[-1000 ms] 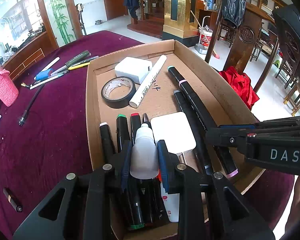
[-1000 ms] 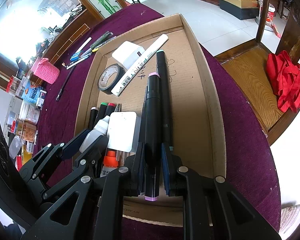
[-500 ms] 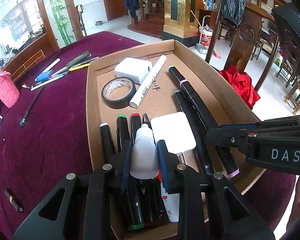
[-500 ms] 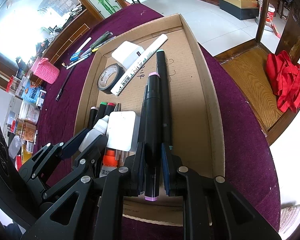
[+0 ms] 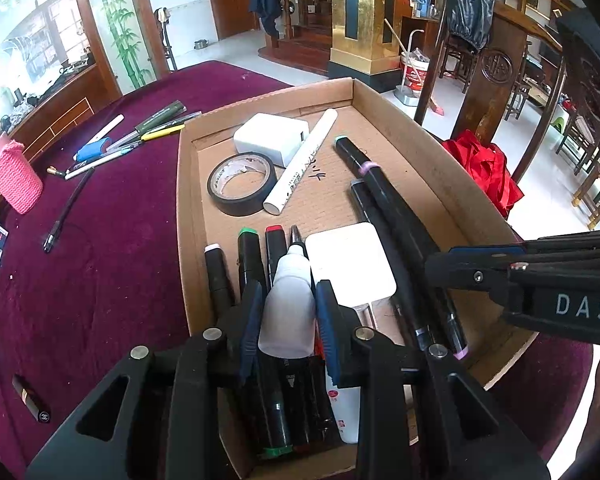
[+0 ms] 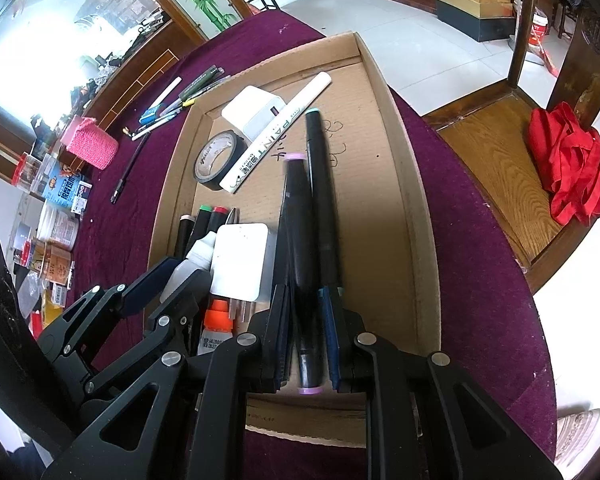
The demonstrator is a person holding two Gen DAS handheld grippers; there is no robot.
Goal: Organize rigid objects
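Note:
A cardboard tray point(image 5: 188, 184) lies on a purple tablecloth. My left gripper point(image 5: 289, 294) is shut on a small white dropper bottle point(image 5: 288, 308), above the green-, red- and pink-capped black markers point(image 5: 250, 264) at the tray's near left. My right gripper point(image 6: 304, 296) is shut on a black marker with purple caps point(image 6: 300, 240), which lies along the tray beside a teal-capped marker point(image 6: 320, 184). Between the two grippers rests a flat white adapter point(image 5: 350, 264). A black tape roll point(image 5: 242, 188), a white charger block point(image 5: 270, 142) and a white paint marker point(image 5: 300, 164) sit at the tray's far end.
Loose pens point(image 5: 140, 136), a black cable point(image 5: 66, 216), a pink knitted holder point(image 5: 14, 178) and a lipstick tube point(image 5: 32, 404) lie on the cloth left of the tray. A wooden chair with red cloth point(image 6: 568, 164) stands right of the table edge. Packets crowd the far left point(image 6: 60, 216).
In the right wrist view the purple-capped marker's far end has swung slightly left and looks blurred. Both grippers and the dropper bottle stay where they were.

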